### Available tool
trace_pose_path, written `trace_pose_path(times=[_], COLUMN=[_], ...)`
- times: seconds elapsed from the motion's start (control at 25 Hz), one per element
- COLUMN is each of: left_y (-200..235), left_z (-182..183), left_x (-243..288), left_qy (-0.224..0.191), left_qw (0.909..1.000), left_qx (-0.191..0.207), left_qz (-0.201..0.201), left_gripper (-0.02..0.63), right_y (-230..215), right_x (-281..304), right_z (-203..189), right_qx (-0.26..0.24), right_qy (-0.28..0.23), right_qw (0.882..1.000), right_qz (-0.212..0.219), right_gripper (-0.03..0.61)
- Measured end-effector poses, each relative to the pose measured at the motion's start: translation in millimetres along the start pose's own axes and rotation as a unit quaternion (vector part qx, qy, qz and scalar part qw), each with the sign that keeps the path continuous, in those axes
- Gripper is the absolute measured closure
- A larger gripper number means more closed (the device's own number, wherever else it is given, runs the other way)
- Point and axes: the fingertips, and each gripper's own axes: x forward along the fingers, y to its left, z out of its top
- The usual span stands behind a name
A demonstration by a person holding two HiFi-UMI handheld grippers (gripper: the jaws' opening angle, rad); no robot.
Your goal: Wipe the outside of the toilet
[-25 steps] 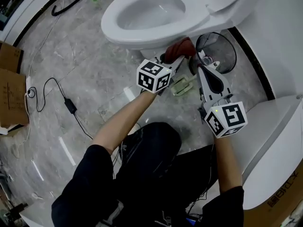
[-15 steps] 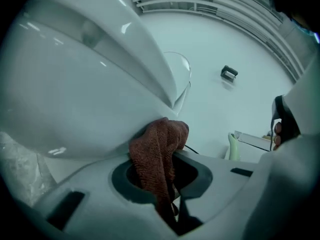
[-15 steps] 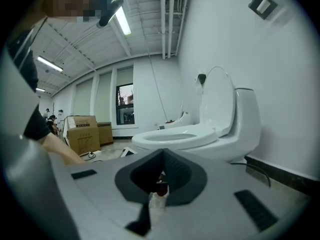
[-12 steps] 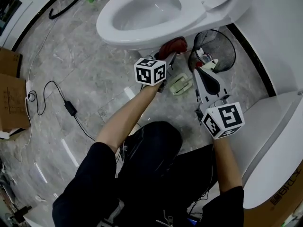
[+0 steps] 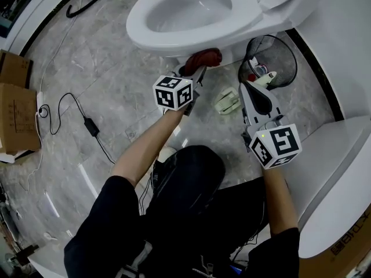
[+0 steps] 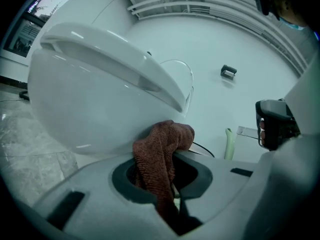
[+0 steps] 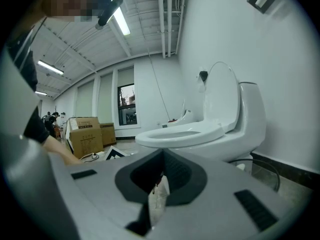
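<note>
The white toilet (image 5: 191, 36) fills the top of the head view, and its rounded bowl (image 6: 85, 109) looms close in the left gripper view. My left gripper (image 5: 194, 72) is shut on a reddish-brown cloth (image 5: 203, 58), whose bunched end (image 6: 165, 144) presses against the bowl's outside, under the rim. My right gripper (image 5: 248, 90) hangs to the right above the floor, apart from the toilet (image 7: 200, 134). Its jaws are shut with only a thin slit between them and hold nothing.
A dark wire waste basket (image 5: 272, 59) stands beside the toilet base. A pale green object (image 5: 227, 101) lies on the marble floor between the grippers. A cable with a black adapter (image 5: 90, 126) and cardboard boxes (image 5: 16, 112) are at the left. Another white fixture (image 5: 339, 172) stands at the right.
My left gripper has slid the cloth leftwards along the underside of the bowl. The right gripper has stayed about where it was.
</note>
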Motion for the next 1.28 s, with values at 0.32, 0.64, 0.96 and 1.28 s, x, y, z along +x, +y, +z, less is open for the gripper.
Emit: trace_pose_path(times=[0.32,0.64,0.96,1.28], left_y=[40,88,136,90], left_z=[3,12,49,190], left_x=[-49,-94,-151,-230], left_qy=[0.003,0.03,0.051,0.077], left_qw=[0.9996,0.998,0.9938,0.9918], left_qx=[0.019,0.036,0.007,0.046], left_qz=[0.023,0.044,0.099,0.091], left_gripper=[0.549,0.549,0.548,0.546], right_y=[8,21,23,71], right_x=[9,37,62,75], right_z=[-5,15,95,245], right_qx=[0.003,-0.001,0.009,0.037], right_qy=[0.008,0.015,0.03,0.069], right_qw=[1.0,1.0,0.999,0.997], right_qz=[0.01,0.012,-0.012,-0.02], right_gripper=[0.577,0.577,0.577,0.577])
